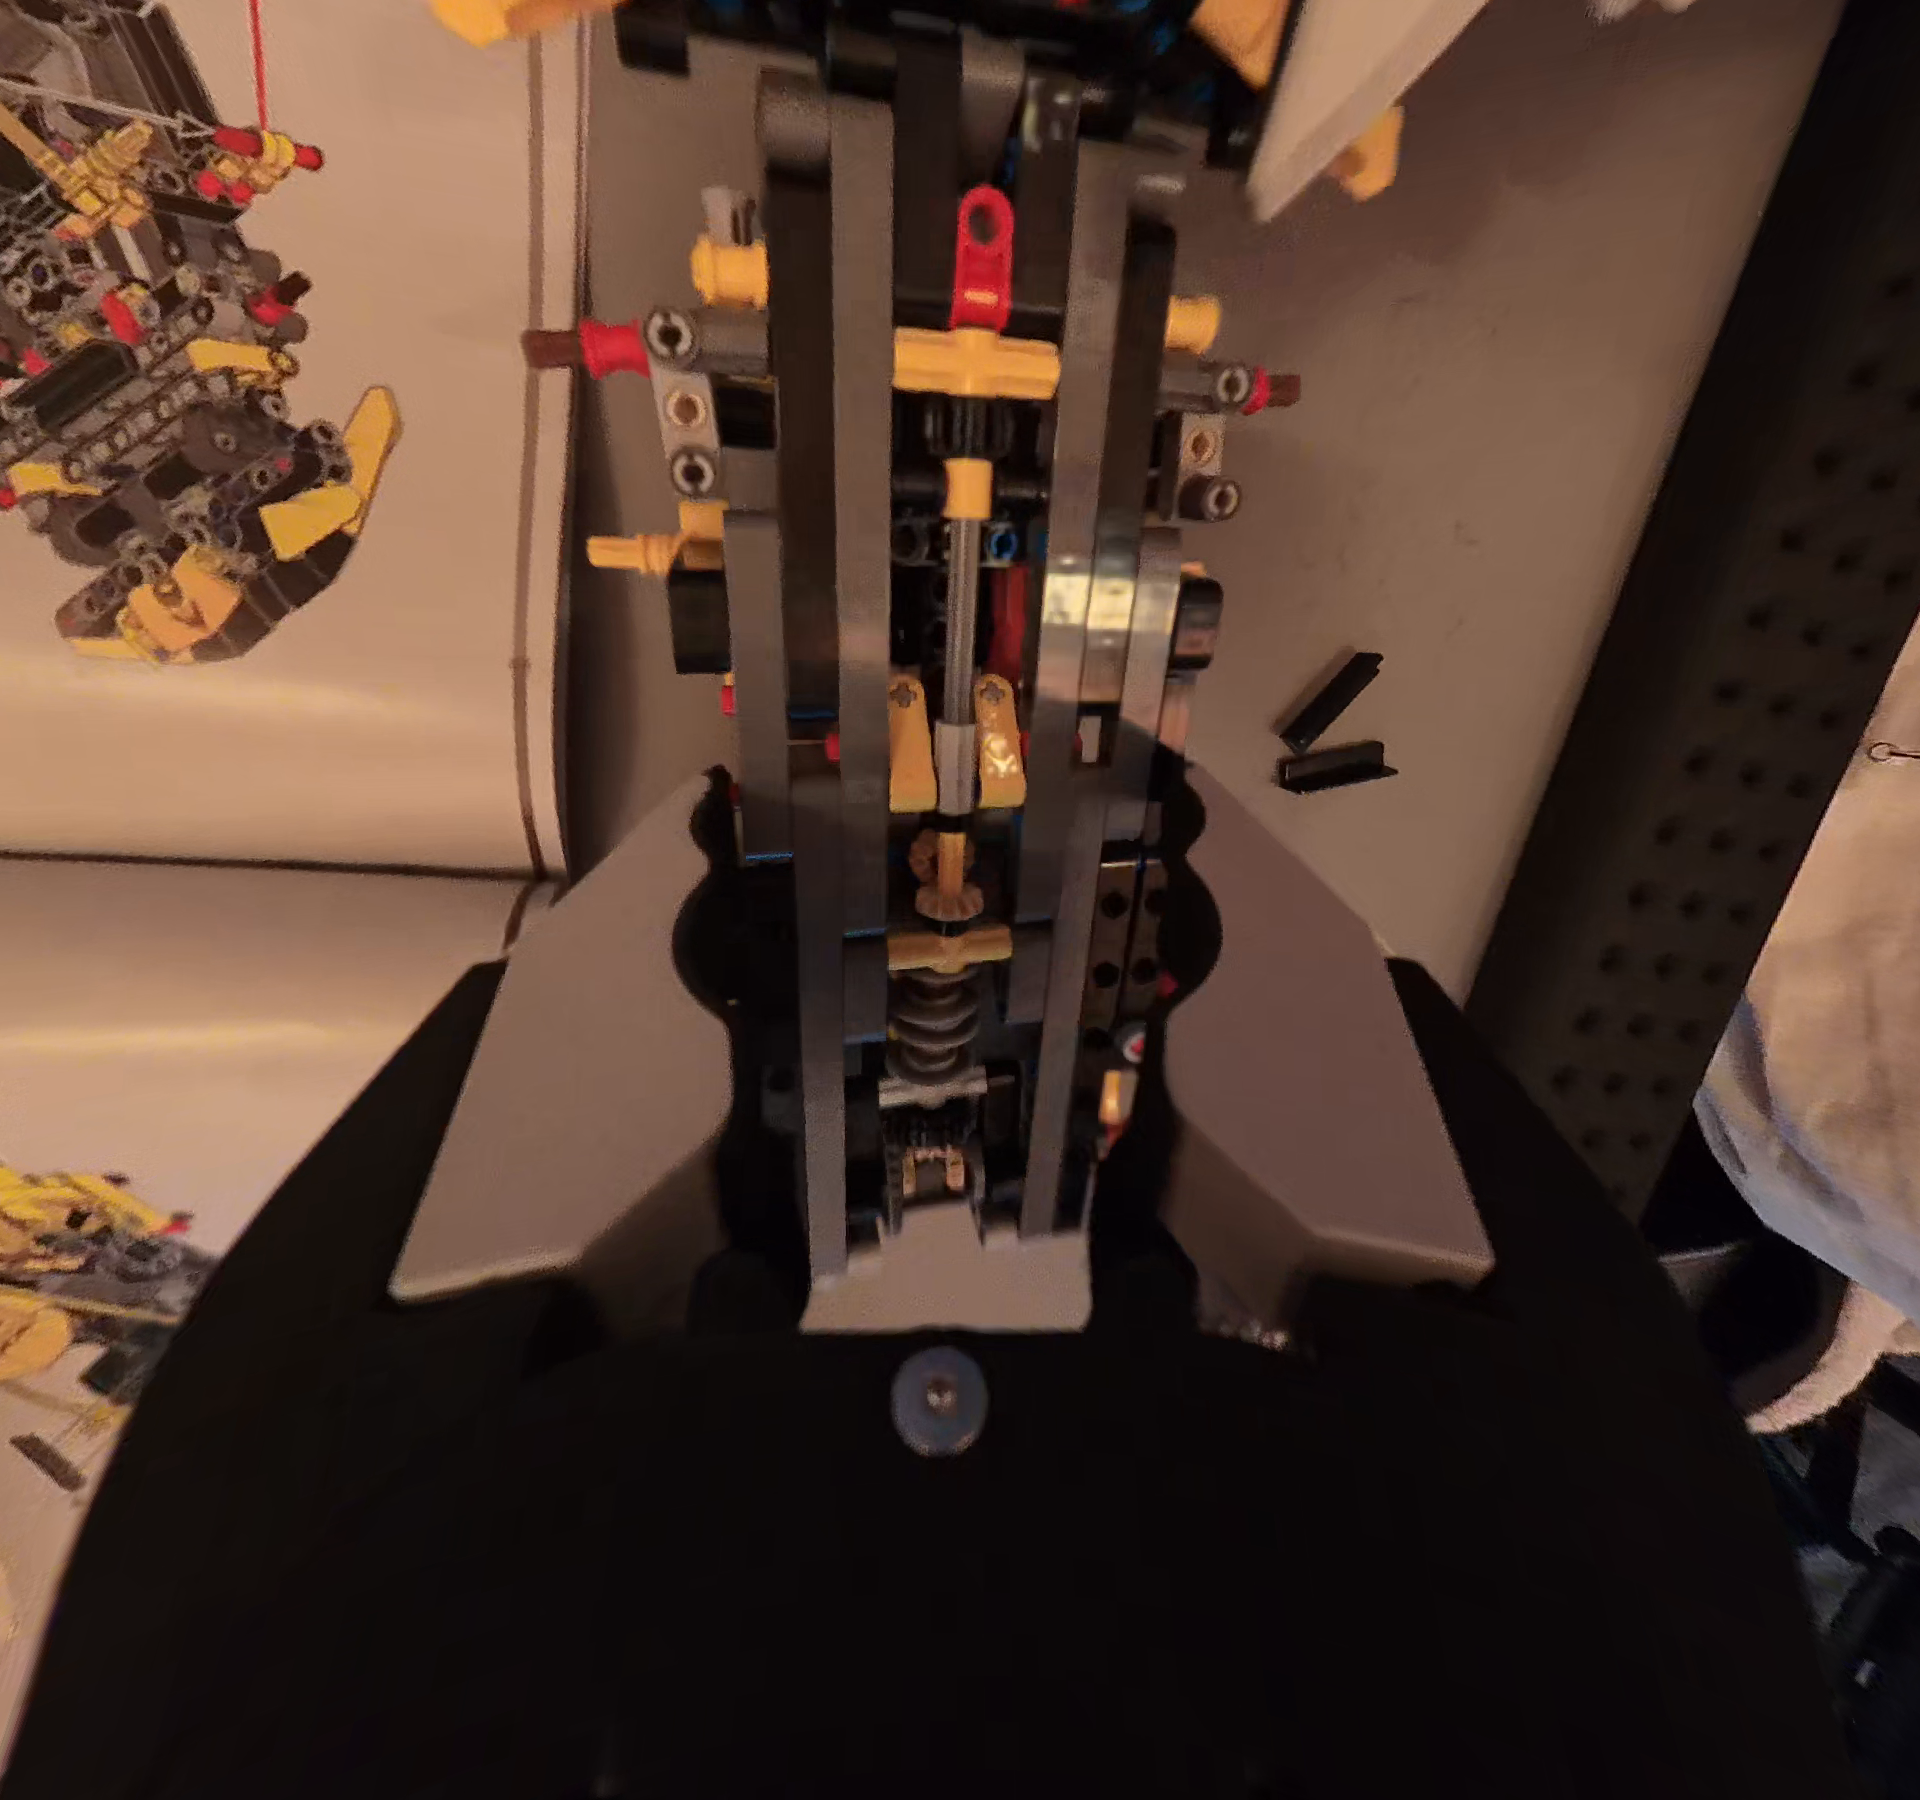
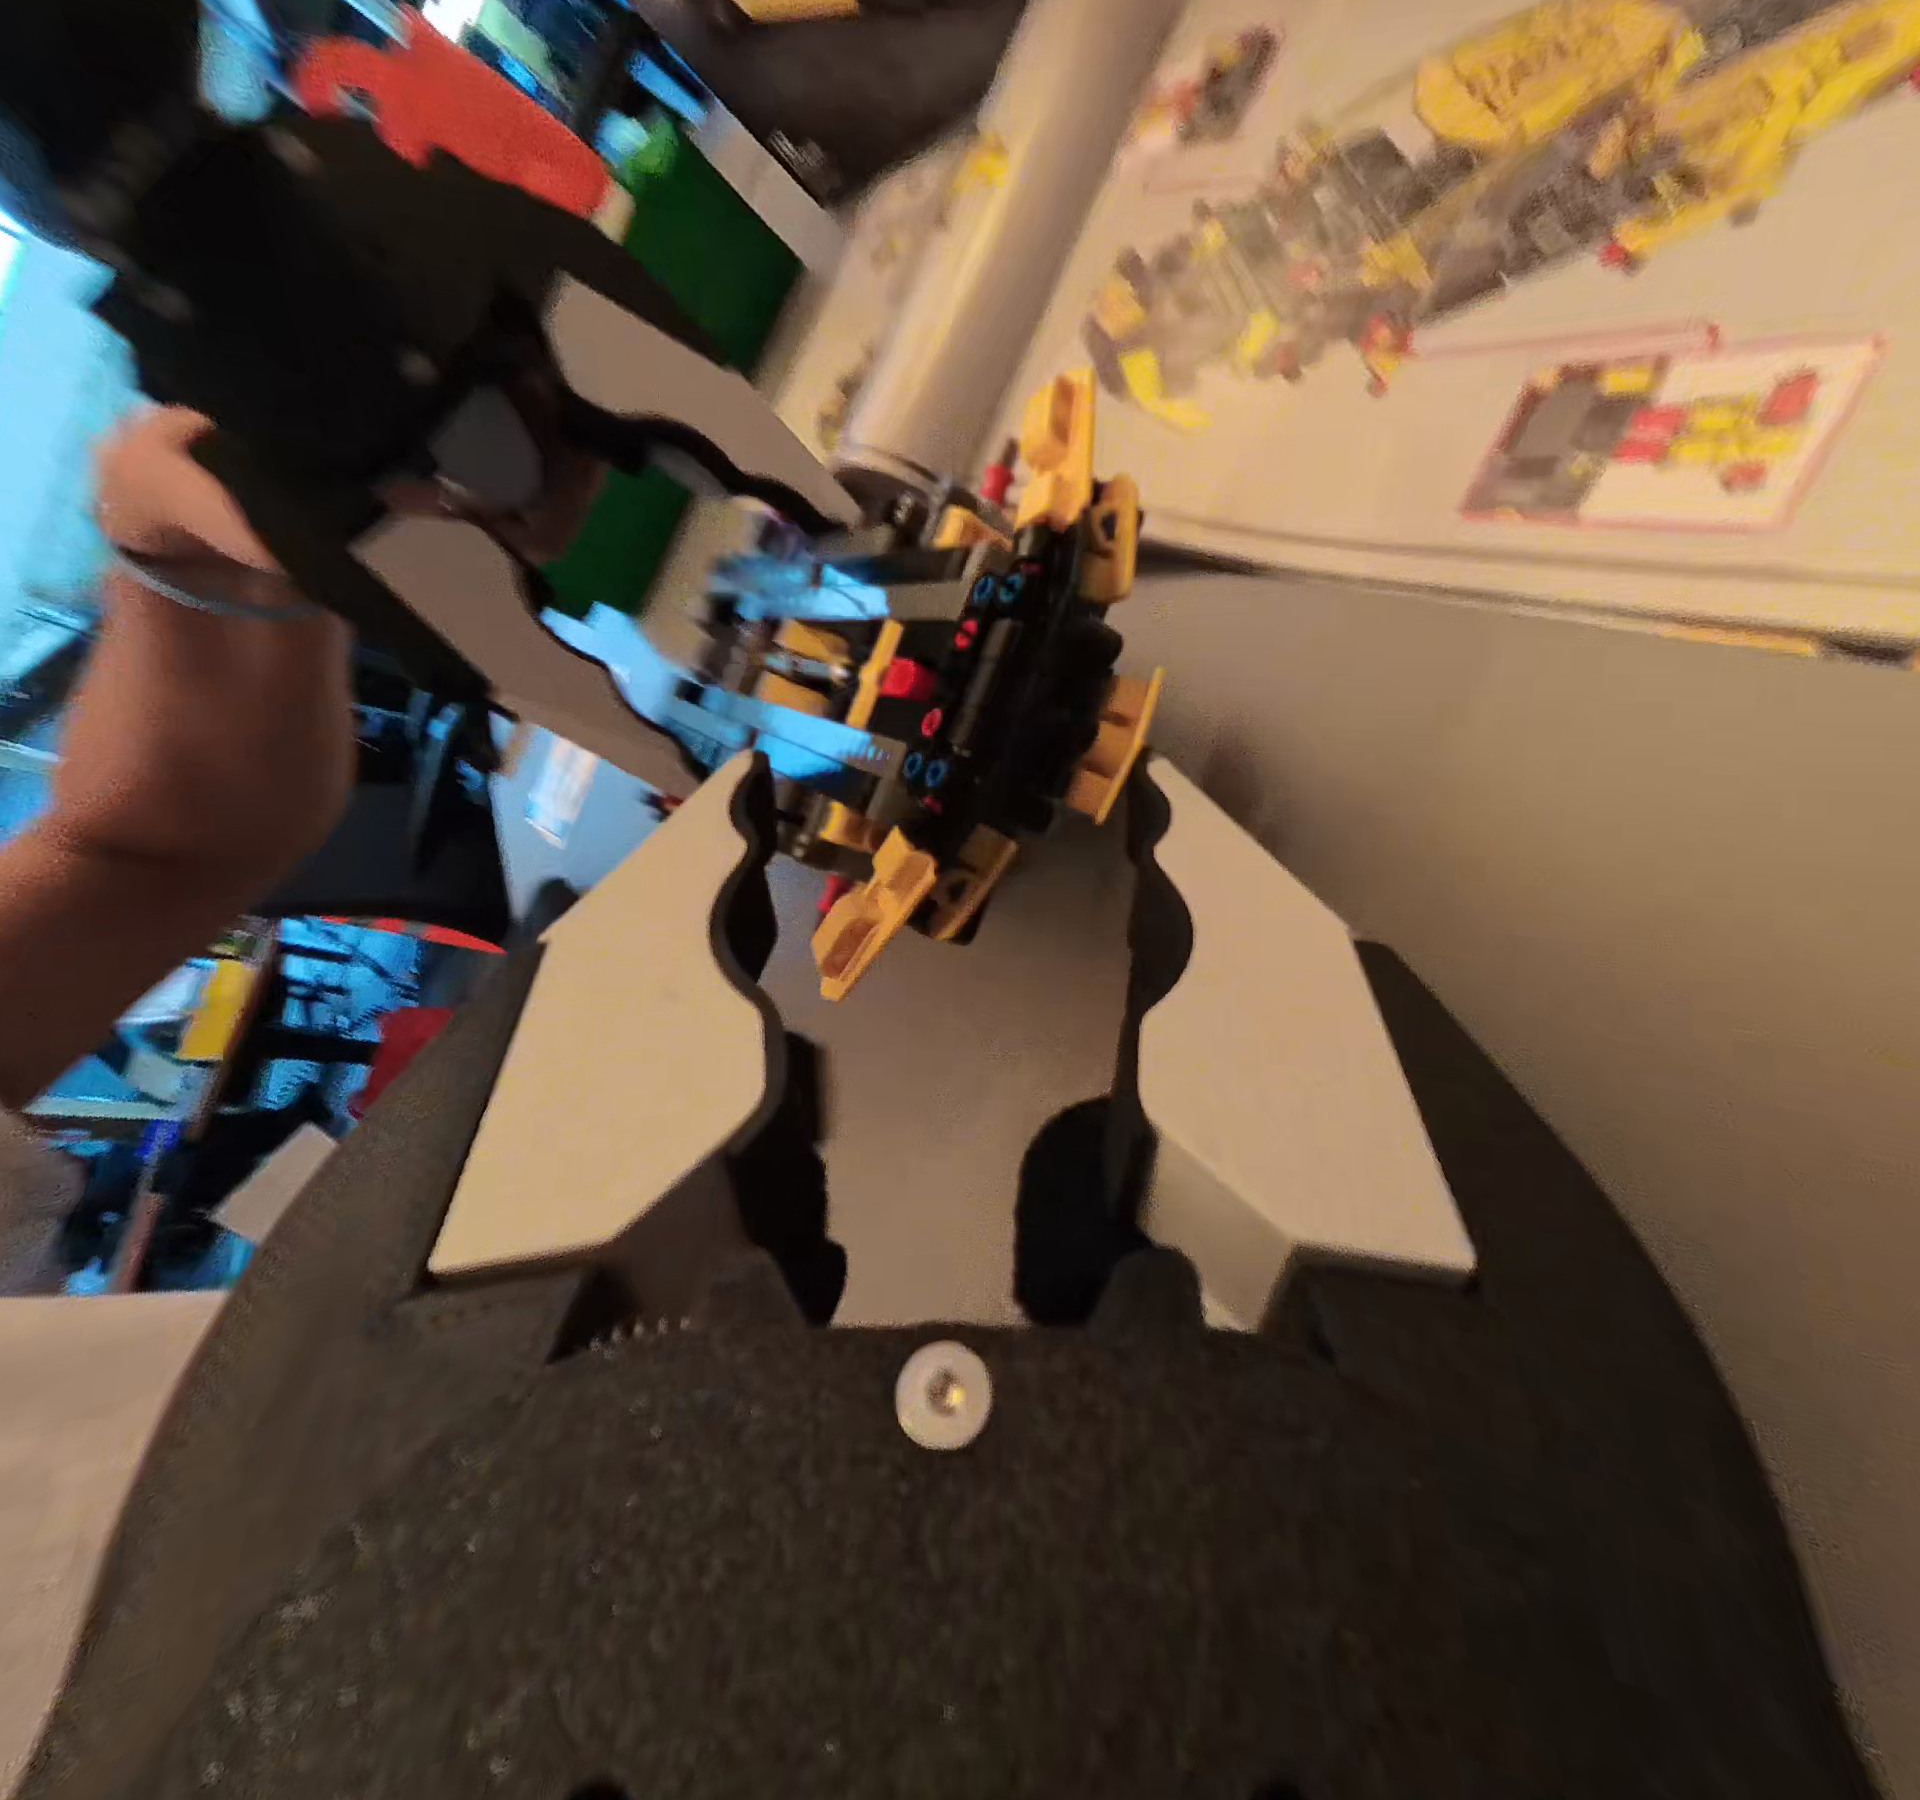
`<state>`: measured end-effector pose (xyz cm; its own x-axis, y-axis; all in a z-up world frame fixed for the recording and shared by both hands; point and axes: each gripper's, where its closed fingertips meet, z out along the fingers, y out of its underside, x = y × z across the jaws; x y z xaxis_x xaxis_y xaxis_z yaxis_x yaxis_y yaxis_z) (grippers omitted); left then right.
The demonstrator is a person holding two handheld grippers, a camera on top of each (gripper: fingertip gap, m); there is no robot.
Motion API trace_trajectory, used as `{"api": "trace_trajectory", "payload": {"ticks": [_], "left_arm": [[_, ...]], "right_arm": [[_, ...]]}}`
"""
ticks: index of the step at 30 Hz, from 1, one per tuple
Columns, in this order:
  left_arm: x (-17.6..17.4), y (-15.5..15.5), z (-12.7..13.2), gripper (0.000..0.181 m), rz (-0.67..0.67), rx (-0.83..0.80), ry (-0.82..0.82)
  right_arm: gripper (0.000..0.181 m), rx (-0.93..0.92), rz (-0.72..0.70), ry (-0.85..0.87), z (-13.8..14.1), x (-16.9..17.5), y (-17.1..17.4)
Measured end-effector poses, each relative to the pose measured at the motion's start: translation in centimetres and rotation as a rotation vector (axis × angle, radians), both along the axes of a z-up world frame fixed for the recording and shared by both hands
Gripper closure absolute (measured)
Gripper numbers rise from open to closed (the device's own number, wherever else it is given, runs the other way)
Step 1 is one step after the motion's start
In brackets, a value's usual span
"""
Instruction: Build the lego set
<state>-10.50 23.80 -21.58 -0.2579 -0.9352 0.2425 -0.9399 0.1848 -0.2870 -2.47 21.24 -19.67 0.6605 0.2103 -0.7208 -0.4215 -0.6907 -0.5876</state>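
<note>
Fingers (image 1: 561,1054) of my left gripper (image 1: 948,971) clamp the lego model (image 1: 966,545), running toward 12 o'clock; right gripper (image 2: 940,815) gapes empty, model at 12 o'clock.

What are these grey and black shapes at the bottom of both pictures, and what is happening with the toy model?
They are two hand-held grippers, each held by a person and carrying its own camera. The left wrist view looks along the left hand-held gripper, whose fingers clamp a long black, grey and yellow lego model. The right wrist view looks along the right hand-held gripper, open near the model's far end, and shows the left one farther off. On the grey table lie an open instruction booklet and two small black pieces.
</note>
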Motion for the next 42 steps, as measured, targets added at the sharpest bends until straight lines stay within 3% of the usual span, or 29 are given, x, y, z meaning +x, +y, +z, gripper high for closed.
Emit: {"api": "trace_trajectory", "payload": {"ticks": [2, 6, 11, 15, 19, 25, 30, 37, 40, 42], "left_arm": [[-0.4, 0.1, 0.9, 0.100, 0.020, -0.005, -0.043], [-1.8, 0.3, 3.4, 0.100, 0.090, -0.065, -0.188], [-5.1, 1.1, 6.3, 0.101, 0.206, -0.101, -0.400], [-7.9, 1.8, 7.7, 0.101, 0.327, -0.115, -0.597], [-10.8, 2.2, 8.2, 0.101, 0.442, -0.145, -0.800], [-14.6, 1.9, 7.7, 0.101, 0.547, -0.158, -0.960], [-16.3, 1.4, 6.8, 0.101, 0.567, -0.153, -0.985], [-17.1, 0.7, 6.0, 0.103, 0.583, -0.132, -1.015], [-17.5, 0.8, 5.5, 0.118, 0.605, -0.131, -1.025], [-17.6, 0.6, 5.0, 0.118, 0.603, -0.117, -1.028]], "right_arm": [[0.117, 0.089, -0.005, 0.031, 3.3, -0.4, 0.3], [0.113, 0.205, 0.074, -0.087, 8.2, -2.8, 1.2], [0.119, 0.342, 0.235, -0.119, 14.5, -8.4, 3.1], [0.123, 0.390, 0.392, -0.189, 17.5, -14.1, 4.5], [0.121, 0.412, 0.551, -0.248, 18.6, -20.3, 4.9], [0.117, 0.434, 0.730, -0.329, 17.1, -26.3, 3.9], [0.119, 0.539, 0.650, -0.327, 17.1, -23.7, 4.0], [0.124, 0.507, 0.608, -0.381, 7.6, -19.3, 1.6], [0.126, 0.527, 0.594, -0.390, 5.1, -19.1, -0.4], [0.128, 0.537, 0.550, -0.434, 3.8, -18.5, -0.8]]}}
